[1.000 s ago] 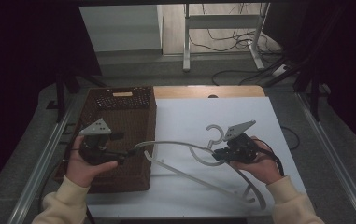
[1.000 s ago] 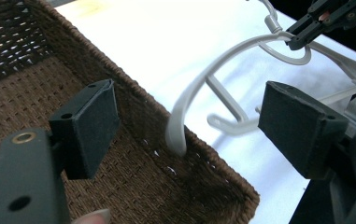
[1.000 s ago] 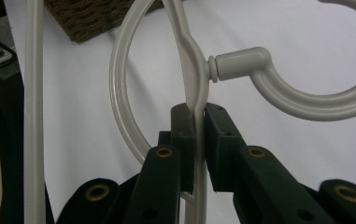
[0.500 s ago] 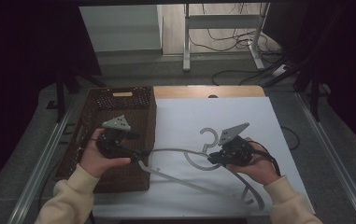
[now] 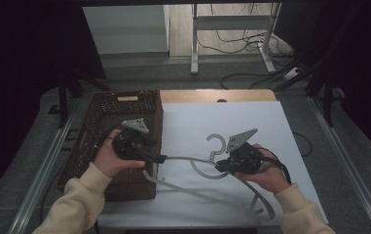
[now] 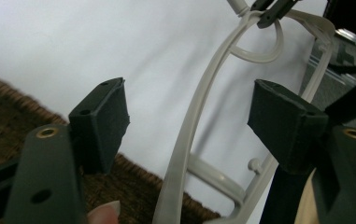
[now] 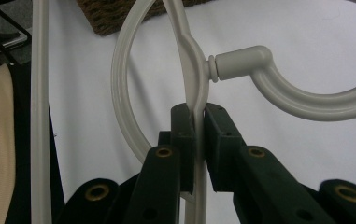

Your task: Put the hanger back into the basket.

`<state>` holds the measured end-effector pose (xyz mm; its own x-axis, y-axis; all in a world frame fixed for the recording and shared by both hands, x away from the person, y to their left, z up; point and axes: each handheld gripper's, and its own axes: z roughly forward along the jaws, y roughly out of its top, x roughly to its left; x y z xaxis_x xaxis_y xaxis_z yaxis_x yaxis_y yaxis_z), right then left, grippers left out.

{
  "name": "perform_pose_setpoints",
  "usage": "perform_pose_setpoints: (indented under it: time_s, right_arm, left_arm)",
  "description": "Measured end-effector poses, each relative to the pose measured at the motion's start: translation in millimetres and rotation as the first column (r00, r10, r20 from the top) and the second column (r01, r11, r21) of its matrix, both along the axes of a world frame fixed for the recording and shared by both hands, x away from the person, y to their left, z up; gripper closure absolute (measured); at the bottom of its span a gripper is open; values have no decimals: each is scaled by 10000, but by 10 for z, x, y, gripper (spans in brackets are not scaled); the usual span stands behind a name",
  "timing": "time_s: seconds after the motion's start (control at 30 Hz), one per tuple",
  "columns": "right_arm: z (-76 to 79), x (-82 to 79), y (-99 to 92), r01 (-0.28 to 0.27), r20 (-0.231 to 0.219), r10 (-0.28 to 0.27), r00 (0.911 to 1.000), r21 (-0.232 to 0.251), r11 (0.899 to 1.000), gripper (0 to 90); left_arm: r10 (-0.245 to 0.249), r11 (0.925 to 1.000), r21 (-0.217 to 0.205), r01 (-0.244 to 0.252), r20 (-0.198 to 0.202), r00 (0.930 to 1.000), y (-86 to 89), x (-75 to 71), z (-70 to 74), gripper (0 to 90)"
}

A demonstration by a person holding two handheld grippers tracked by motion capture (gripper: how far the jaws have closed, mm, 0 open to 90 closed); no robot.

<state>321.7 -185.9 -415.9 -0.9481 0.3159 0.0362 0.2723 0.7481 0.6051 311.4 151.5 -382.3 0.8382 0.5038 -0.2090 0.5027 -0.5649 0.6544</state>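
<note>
Right hand-held gripper [image 5: 220,167] clamped on white hanger [image 5: 193,160] below its hook, mid-bench. Left hand-held gripper [image 6: 189,116] jaws apart, straddling hanger arm beside wicker basket [image 5: 106,112] at bench's left edge.

cream long sleeves [image 5: 83,195] on both forearms — black grippers with brass-ringed screw holes, grey three-cornered plates [image 5: 135,126], black trailing cables.

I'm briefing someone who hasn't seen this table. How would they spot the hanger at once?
Start at the white table top beside the brown wicker basket. In front of the basket's near corner lies the pale grey plastic hanger. It is the one curved, hooked piece there, clamped near its hook by the right gripper, with the open left gripper around one arm.
</note>
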Motion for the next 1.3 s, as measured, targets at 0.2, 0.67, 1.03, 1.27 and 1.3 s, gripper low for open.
perform_pose_setpoints:
  time_s: [0.2,0.67,1.03,1.27,1.3]
  right_arm:
    - [1,-2,1,-80,-9,80,10000,29,10000,824]
    - [14,-29,35,-330,-7,330,9995,39,9994,824]
    - [13,-41,72,-408,-55,409,9991,90,9991,824]
    - [9,-28,62,-316,-100,317,9994,179,9993,808]
    - [9,-16,51,-229,-59,230,9997,238,9995,797]
  left_arm:
    - [-794,9960,386,800,-169,9967,-153,77,-12,319]
    - [-1915,9621,1850,2004,-652,9793,-439,179,-136,455]
    - [-2520,9356,2365,2623,-731,9650,-592,156,-194,710]
    - [-2688,9322,2307,2789,-747,9603,-601,135,-165,787]
    - [-2784,9319,2219,2870,-697,9579,-599,127,-155,799]
